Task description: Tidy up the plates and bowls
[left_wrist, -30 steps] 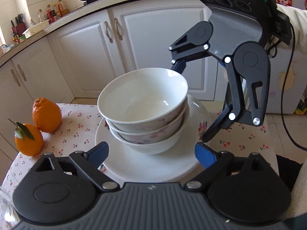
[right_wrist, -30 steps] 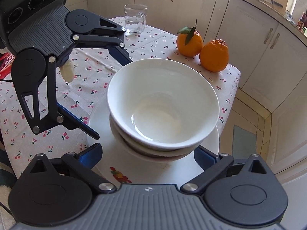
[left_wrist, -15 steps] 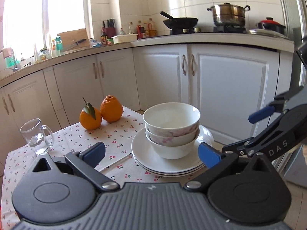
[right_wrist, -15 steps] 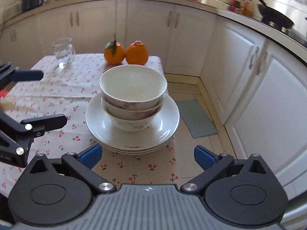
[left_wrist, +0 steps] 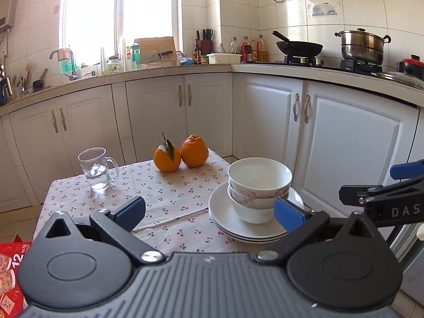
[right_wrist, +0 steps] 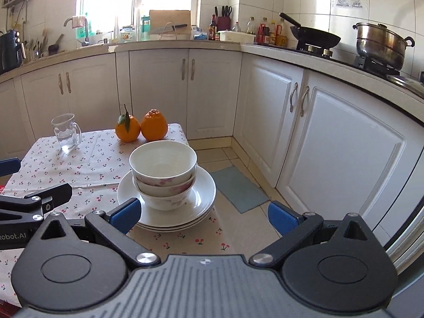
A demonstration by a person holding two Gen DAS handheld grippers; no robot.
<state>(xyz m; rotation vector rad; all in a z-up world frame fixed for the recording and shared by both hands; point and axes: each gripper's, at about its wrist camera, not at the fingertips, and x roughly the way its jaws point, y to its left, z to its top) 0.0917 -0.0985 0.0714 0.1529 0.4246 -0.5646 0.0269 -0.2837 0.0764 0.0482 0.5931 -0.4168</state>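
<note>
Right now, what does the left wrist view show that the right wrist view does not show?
Only the left wrist view shows the red box at its lower left corner and the red-knobbed lid on the counter at far right.

Only the right wrist view shows the blue-grey floor mat beside the table and the dark appliance on the far left of the counter.

Both show the stacked bowls on the plates, two oranges, the glass mug, the wok and the steel pot.
</note>
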